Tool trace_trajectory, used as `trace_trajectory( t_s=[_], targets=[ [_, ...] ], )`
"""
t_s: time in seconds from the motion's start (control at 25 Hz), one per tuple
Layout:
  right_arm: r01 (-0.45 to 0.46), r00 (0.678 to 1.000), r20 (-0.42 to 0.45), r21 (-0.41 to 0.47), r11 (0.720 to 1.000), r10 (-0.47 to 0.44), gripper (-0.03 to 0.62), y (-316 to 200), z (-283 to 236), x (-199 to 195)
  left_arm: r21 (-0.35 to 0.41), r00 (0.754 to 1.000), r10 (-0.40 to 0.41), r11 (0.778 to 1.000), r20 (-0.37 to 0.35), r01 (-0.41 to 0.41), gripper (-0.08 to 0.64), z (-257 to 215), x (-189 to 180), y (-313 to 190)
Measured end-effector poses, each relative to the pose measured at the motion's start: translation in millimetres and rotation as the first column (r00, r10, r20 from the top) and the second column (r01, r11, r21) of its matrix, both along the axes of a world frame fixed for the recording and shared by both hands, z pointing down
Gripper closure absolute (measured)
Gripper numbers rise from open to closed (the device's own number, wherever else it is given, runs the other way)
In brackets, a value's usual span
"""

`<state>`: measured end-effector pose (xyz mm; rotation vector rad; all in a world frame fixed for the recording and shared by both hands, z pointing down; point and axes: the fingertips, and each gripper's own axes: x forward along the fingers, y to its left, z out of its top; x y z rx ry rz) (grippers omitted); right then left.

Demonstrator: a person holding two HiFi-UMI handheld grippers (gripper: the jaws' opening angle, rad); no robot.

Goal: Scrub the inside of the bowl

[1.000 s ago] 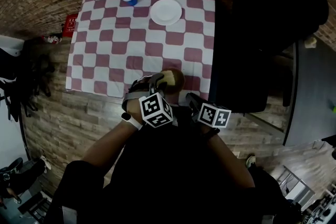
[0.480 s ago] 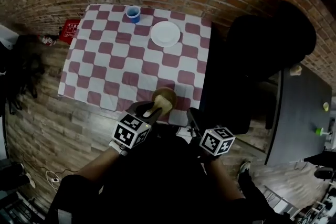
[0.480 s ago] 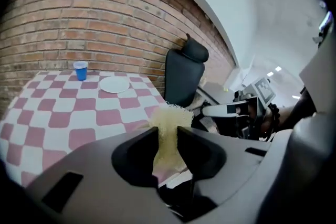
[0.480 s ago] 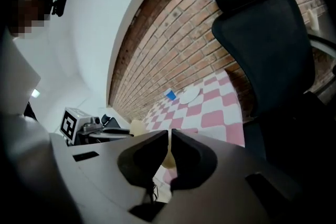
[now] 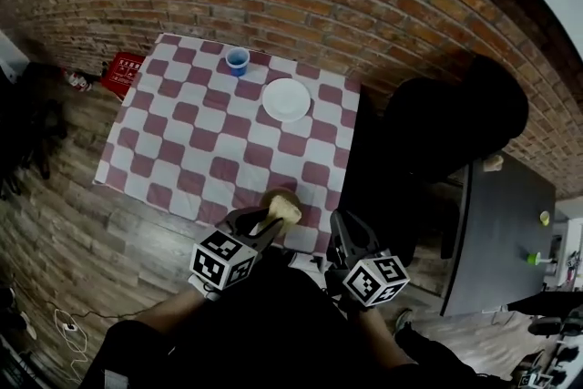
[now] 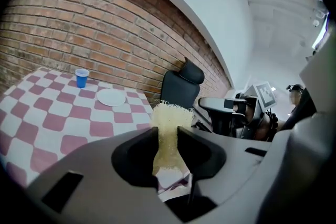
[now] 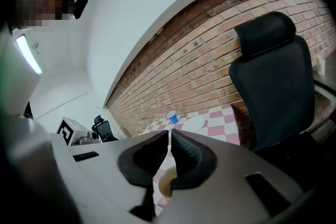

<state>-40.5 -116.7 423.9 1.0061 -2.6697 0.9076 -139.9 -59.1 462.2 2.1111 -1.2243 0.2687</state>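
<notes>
**Fingers.** The left gripper [image 6: 167,136] had its two fingers [image 6: 137,153] closed on one pale yellow mesh scrubber [image 6: 169,122]. The scrubber stood upright between them and projected above the tips. The right gripper [image 7: 169,152] had its two fingers [image 7: 193,157] brought together at the tips, with only a thin slit below them and nothing clamped.

**Task item.** There was one tan bowl [image 5: 276,196]. In the head view it sat at the near edge of the table [image 5: 200,132], just ahead of the left gripper [image 5: 264,225], and the scrubber [image 5: 281,214] was over it. Contact between scrubber and bowl could not be determined. The right gripper [image 5: 340,228] was beside the bowl and apart from it.

**Surroundings.** The one table carried a red-and-white checked cloth. One blue cup [image 5: 238,61] and one white plate [image 5: 286,99] stood near the table's far edge, close together but apart. One black office chair [image 5: 437,132] stood at the table's right side.

**Differences between views.**
- The right gripper view showed part of the bowl [image 7: 164,184] under its fingers. The left gripper view did not show the bowl.
- The left gripper view showed the right marker cube [image 6: 265,93].
- The right gripper view showed the left marker cube [image 7: 65,132] and a second chair [image 7: 102,128].
- Only the head view showed both cubes together.
</notes>
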Motion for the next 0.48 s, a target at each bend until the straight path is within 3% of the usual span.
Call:
trace_trajectory(
  t_s=[0.28, 0.48],
  targets=[
    [0.021, 0.999, -0.043, 0.002, 1.000, -0.021, 0.551, 4, 2, -11, -0.029, 0.996, -0.035, 0.999, -0.082, 0.033, 0.443, 6, -13, 1],
    [0.022, 0.998, -0.057, 0.041, 0.999, -0.019, 0.552, -12, -2, -20, -0.003, 0.994, -0.054, 0.999, -0.092, 0.054, 0.443, 3, -29, -19]
  ],
)
